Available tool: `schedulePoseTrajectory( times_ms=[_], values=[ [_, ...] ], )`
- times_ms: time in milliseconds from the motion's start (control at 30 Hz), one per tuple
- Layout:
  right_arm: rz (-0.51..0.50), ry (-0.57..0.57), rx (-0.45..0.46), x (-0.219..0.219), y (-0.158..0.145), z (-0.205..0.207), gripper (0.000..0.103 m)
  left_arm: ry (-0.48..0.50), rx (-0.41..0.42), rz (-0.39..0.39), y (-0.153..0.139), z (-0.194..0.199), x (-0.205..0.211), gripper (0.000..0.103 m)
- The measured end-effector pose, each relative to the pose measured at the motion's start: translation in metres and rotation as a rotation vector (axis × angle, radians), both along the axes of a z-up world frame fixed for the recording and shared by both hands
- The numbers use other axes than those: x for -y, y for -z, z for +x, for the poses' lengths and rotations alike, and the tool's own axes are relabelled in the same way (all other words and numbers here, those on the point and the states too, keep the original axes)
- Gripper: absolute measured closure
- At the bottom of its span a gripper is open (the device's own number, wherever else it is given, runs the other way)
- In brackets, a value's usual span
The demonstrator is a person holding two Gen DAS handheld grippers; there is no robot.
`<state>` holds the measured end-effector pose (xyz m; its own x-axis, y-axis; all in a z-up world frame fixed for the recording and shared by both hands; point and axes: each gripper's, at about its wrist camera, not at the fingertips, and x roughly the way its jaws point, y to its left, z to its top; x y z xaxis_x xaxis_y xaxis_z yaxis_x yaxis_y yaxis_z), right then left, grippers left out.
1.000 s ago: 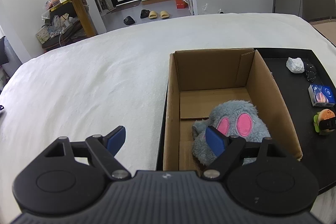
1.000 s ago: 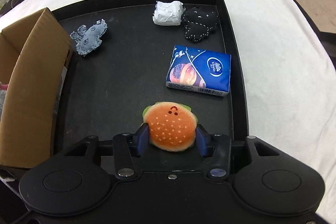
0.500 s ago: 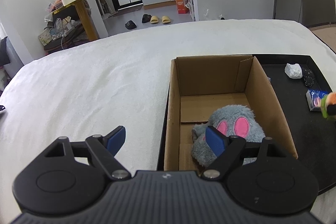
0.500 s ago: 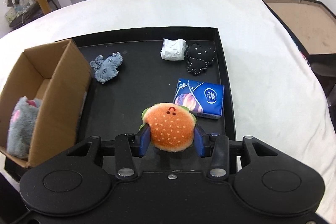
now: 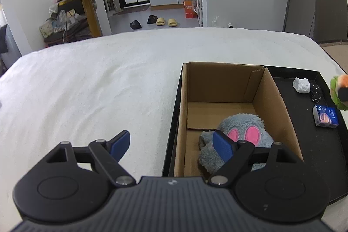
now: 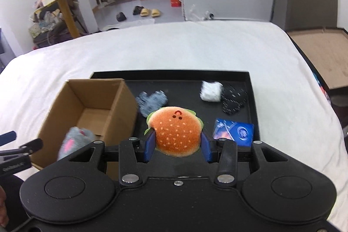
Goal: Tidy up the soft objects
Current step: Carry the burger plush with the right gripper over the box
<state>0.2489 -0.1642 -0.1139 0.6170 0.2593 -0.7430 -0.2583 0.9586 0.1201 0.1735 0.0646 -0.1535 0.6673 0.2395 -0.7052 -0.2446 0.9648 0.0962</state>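
Right gripper (image 6: pixel 178 149) clamps burger plush (image 6: pixel 176 131); left gripper (image 5: pixel 171 145) gapes empty; tissue pack (image 6: pixel 235 131) print unreadable

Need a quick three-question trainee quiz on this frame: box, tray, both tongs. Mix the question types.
1. True or false: the right tongs are shut on the burger plush.
2. Which item already lies inside the cardboard box?
A. tissue pack
B. grey plush with pink patches
C. white crumpled item
3. Fill in: the left tongs are ____ and hold nothing.

Key: 1 true; 2 B; 3 open.
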Motion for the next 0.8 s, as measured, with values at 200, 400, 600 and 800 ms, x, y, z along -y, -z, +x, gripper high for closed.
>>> schedulePoseTrajectory(
  times_ms=[200, 400, 600, 800],
  values=[
    [0.001, -0.032, 0.029, -0.018, -0.015, -0.004, 0.061, -0.011, -0.003, -0.046, 0.001, 0.001, -0.007, 0.024],
    [0.024, -0.065, 0.035, -0.037, -0.025, -0.006, 0.061, -0.004, -0.006, -0.074, 0.004, 0.001, -0.013, 0.033],
    [0.053, -0.131, 0.025, -0.064, -0.029, -0.009, 0.061, -0.007, -0.037, -0.129, 0.009, 0.003, -0.021, 0.059],
    [0.048, -0.187, -0.008, -0.095, -0.023, -0.009, 0.061, 0.005, -0.057, -0.133, 0.013, 0.004, -0.023, 0.065]
  ],
)
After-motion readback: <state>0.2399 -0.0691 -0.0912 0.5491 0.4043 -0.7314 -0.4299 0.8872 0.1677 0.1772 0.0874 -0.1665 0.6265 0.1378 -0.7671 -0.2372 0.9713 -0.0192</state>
